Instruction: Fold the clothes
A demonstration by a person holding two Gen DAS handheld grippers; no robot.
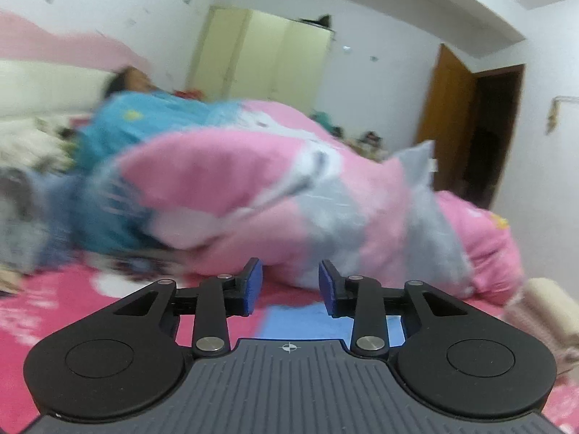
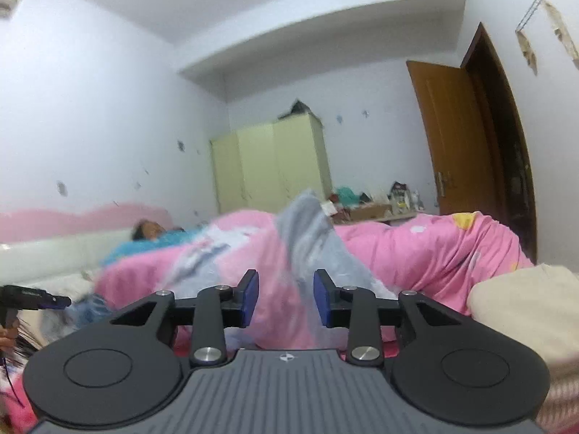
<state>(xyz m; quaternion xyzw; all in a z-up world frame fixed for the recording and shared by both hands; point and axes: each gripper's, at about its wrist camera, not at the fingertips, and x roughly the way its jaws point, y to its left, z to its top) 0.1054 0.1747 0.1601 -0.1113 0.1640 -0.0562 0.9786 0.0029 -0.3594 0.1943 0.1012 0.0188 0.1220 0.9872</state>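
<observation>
Left wrist view shows the left gripper low over the bed. Its two blue pads stand apart with a gap between them, and nothing is held there. Just past the pads, a pink and grey garment lies bunched up on the bed. It looks soft and puffy, and the picture is blurry, so its shape is hard to tell. Behind the garment lies a person in a blue top, near the white headboard. A pale green wardrobe stands by the wall behind the bed, and a brown door stands open to the right of the wardrobe.

In the right wrist view, the right gripper also has its blue pads apart, holding nothing. The pink and grey garment sits on the bed just past these pads, with one grey part sticking up. A pink quilt lies heaped behind the garment. A cream cloth lies to the right of the garment. The left gripper shows at the far left edge of this view.
</observation>
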